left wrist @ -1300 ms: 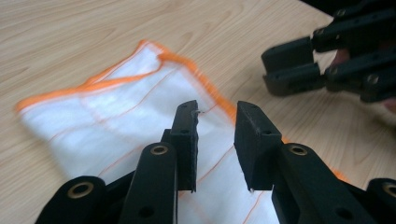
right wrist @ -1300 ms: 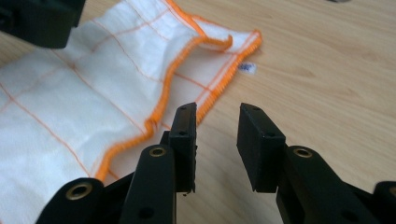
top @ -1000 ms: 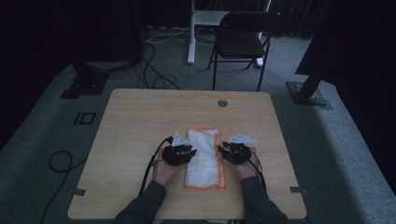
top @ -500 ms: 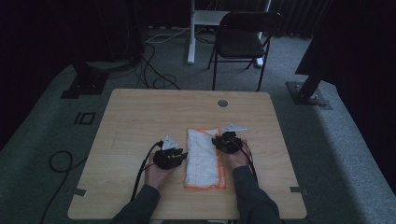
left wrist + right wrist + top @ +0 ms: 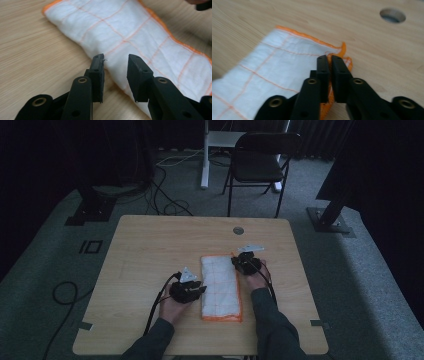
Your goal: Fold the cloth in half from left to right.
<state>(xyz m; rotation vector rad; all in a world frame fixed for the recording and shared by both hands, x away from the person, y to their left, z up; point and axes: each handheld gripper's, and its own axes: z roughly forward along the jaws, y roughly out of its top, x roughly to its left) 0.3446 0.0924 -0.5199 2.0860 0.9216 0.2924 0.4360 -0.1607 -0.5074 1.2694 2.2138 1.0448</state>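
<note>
A folded white cloth point(image 5: 220, 287) with orange grid lines and an orange hem lies lengthwise on the wooden table point(image 5: 150, 250). My right gripper point(image 5: 237, 264) is at the cloth's far right corner. In the right gripper view its jaws point(image 5: 329, 58) have just been closing and now pinch the orange hem of the cloth point(image 5: 282, 60). My left gripper point(image 5: 200, 289) sits at the cloth's left edge, near the middle of its length. In the left gripper view it point(image 5: 115, 58) stands open just over the edge of the cloth point(image 5: 130, 27), gripping nothing.
A round cable hole point(image 5: 238, 230) is set in the table beyond the cloth, also seen as the hole point(image 5: 392, 15) in the right gripper view. A black chair point(image 5: 260, 162) stands behind the table. Cables trail from both grippers toward the near edge.
My right hand has moved away from me along the cloth's right edge to its far corner and its jaws have closed on the hem. The left hand has barely shifted.
</note>
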